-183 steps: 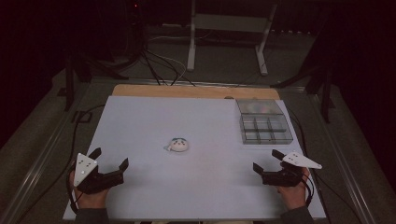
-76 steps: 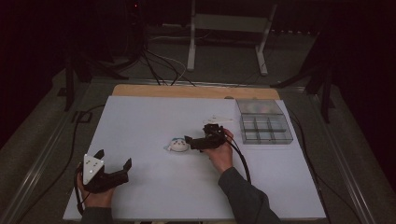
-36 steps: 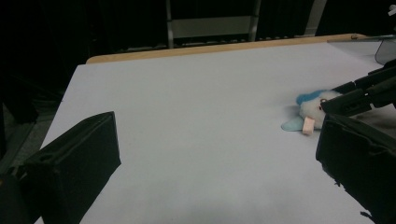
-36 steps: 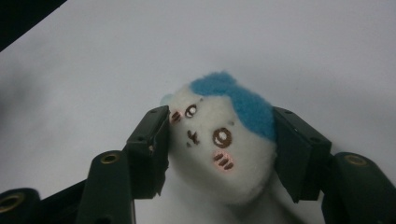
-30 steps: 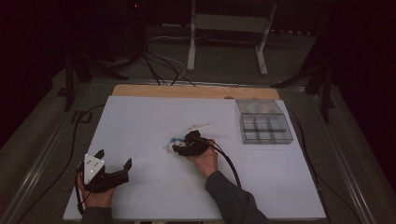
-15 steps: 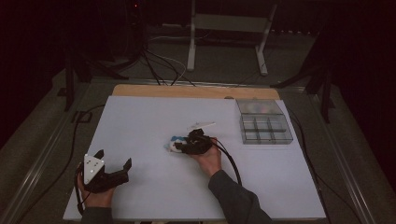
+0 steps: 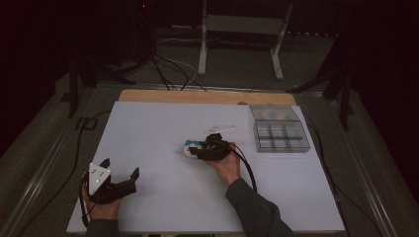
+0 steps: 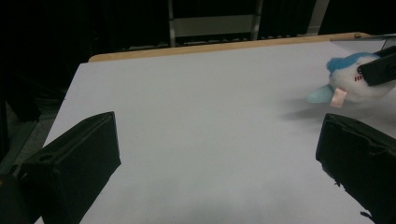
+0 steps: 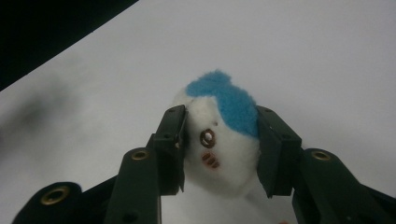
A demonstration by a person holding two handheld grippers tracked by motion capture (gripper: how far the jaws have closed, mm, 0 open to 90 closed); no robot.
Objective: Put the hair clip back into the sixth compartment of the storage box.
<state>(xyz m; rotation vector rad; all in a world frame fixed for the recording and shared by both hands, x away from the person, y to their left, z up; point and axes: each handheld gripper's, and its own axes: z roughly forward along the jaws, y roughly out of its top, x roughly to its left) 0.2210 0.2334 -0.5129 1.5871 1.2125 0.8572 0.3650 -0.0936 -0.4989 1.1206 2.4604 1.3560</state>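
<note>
— Blue-and-white plush toy, mid-surface, clamped in the right claw!
— Lifted?
— Looks just clear of the white surface; jaws press both its sides.
— And the left claw?
— Near-left corner, jaws apart, nothing between them. Compartment box sits far right.

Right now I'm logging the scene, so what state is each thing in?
Right gripper: shut on the toy.
Small white plush toy with a blue top: clamped between the jaws, just above the table.
Left gripper: open, empty.
Clear plastic compartment box: lid open, on the white table.
</note>
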